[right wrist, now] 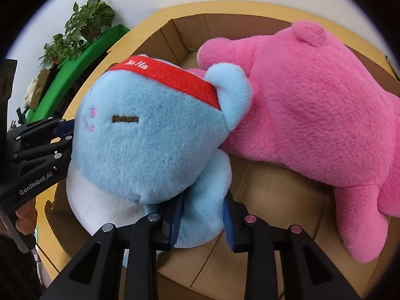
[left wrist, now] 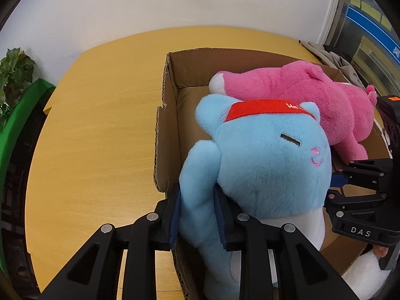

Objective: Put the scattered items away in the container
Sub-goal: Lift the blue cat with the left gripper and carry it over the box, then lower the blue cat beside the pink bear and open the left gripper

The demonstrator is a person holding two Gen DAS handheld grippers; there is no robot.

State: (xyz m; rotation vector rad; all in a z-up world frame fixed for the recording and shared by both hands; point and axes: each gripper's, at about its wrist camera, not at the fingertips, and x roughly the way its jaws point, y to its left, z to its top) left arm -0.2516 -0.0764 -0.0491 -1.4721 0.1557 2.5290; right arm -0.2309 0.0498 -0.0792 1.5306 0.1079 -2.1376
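Your left gripper (left wrist: 197, 215) has its blue pads pressed on either side of one arm of the blue plush toy (left wrist: 270, 165), jaws only narrowly apart with the soft limb squeezed between them. Your right gripper (right wrist: 203, 221) does likewise on the toy's other arm, its pads closed against the plush. Between them the blue toy hangs over the near end of the cardboard box (left wrist: 172, 105), face up, its red headband (left wrist: 262, 108) toward the far side and its white belly toward you. Its head touches the pink plush toy (left wrist: 322, 95), which lies on its side inside the box, filling the far and right part. That box sits on the yellow table (left wrist: 100, 130), near its right side. Off the table's left edge stand a green board (left wrist: 17, 115) and a leafy plant (left wrist: 15, 70) against the white wall.
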